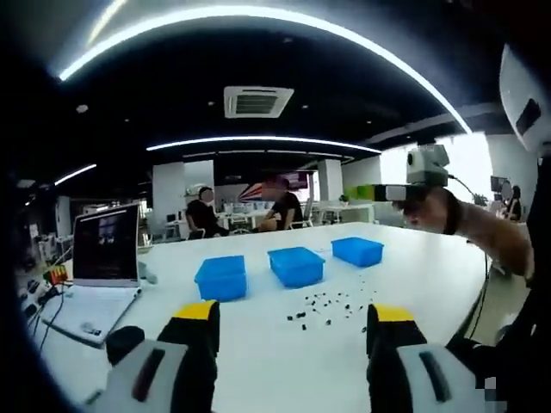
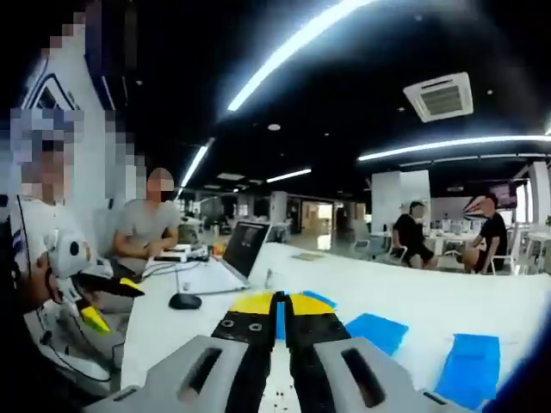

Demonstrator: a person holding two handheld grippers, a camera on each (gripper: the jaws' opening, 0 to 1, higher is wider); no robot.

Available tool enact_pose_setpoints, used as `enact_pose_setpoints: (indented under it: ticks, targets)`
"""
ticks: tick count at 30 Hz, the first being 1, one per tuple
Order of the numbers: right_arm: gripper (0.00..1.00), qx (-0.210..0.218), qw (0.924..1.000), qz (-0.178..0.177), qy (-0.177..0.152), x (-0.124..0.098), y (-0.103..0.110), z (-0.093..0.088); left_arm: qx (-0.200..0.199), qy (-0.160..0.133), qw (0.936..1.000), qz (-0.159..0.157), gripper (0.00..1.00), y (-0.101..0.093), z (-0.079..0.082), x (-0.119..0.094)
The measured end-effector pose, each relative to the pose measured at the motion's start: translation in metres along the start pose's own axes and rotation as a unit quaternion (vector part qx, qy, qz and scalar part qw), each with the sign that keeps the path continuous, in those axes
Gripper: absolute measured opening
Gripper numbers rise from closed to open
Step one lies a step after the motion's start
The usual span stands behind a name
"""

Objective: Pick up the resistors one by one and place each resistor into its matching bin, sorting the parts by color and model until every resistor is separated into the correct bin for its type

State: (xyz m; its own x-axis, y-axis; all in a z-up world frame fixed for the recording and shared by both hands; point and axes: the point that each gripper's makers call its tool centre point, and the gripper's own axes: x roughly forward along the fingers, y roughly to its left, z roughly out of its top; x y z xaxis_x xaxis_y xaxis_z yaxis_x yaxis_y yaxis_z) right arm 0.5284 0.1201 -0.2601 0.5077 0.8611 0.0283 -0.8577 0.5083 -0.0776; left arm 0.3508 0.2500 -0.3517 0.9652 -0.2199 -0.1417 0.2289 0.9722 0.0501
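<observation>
Several small dark resistors (image 1: 327, 305) lie scattered on the white table (image 1: 413, 275), just in front of three blue bins: left bin (image 1: 221, 277), middle bin (image 1: 295, 265), right bin (image 1: 357, 250). My left gripper (image 1: 295, 314) hovers above the table's near side with its yellow-tipped jaws wide apart and nothing between them. A hand (image 1: 469, 225) holds my right gripper (image 1: 360, 192) high at the right, well above the bins. In the right gripper view my right gripper (image 2: 280, 303) is shut, yellow tips touching, with nothing seen in it. Blue bins (image 2: 376, 331) show beyond it.
An open laptop (image 1: 103, 249) and a black mouse (image 1: 123, 340) sit at the table's left end, with cables at that edge. People sit at tables farther back (image 1: 280, 206). Another person (image 2: 151, 228) sits beyond the laptop (image 2: 243, 248).
</observation>
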Motion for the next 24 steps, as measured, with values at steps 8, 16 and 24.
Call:
enact_pose_setpoints:
  ticks: [8,16,24]
  targets:
    - [0.07,-0.004,0.9989,0.031,0.034,0.102,-0.002,-0.007,-0.022,0.011,0.9975,0.067,0.69,0.034,-0.010,-0.009]
    - [0.07,-0.004,0.9968,0.020,0.077,0.184,-0.007,-0.025,-0.037,0.018,0.9955,0.085,0.65,0.044,-0.014,-0.010]
    - [0.07,-0.011,0.9939,-0.005,0.109,0.223,-0.013,-0.045,-0.035,0.019,0.9953,0.088,0.67,0.046,-0.011,-0.014]
